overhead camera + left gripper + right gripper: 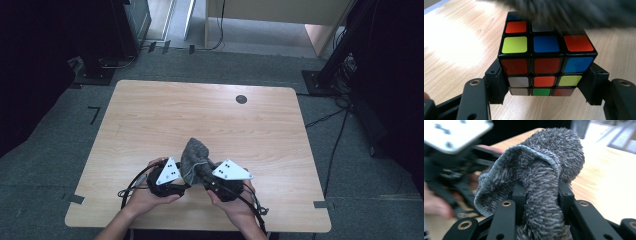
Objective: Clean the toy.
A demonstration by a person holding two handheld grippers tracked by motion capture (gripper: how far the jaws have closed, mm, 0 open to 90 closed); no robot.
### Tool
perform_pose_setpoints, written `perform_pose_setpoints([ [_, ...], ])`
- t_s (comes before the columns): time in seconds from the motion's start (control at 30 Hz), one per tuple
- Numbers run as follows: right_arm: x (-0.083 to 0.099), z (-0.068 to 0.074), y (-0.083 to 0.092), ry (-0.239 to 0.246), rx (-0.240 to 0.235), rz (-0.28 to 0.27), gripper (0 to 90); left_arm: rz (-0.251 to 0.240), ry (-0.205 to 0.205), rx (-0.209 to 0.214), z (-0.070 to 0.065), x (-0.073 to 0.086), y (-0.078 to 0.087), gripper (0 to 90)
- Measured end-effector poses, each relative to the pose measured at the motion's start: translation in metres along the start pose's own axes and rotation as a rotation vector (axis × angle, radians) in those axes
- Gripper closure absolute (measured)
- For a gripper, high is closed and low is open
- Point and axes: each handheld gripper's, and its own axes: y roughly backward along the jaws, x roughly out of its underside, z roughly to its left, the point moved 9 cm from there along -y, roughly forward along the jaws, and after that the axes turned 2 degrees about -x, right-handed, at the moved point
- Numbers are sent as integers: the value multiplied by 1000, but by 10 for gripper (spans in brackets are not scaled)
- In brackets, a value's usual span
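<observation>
A puzzle cube (546, 56) with red, blue, yellow, white and green stickers sits between the black jaws of my left gripper (546, 86), which is shut on its sides just above the wooden table (456, 47). A fuzzy grey cloth (541, 182) is bunched between the jaws of my right gripper (541, 202), shut on it. From above, the grey cloth (194, 159) rises between the left gripper (172, 180) and the right gripper (212, 177) near the table's front edge and covers the cube. Its blurred grey edge (574, 12) touches the cube's top.
The wooden table (200, 115) has a dark round grommet (241, 99) at its back right. Black stands and cables (340, 115) lie on the grey carpet around it. Both hands rest at the front edge.
</observation>
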Motion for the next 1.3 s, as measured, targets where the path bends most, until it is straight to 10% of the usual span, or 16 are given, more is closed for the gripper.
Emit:
perform_pose_setpoints([
  [0.23,3,10,-6,25,-19,13,681,2,-8,2,-3,0,-1,340],
  [0.87,9,-64,16,-117,114,-22,680,-92,52,37,5,-9,11,340],
  [1.1,11,-52,12,-189,-12,-59,679,-138,49,55,1,-15,15,340],
  [1.3,22,-43,2,-166,-24,-28,678,-137,37,59,-1,-14,15,340],
])
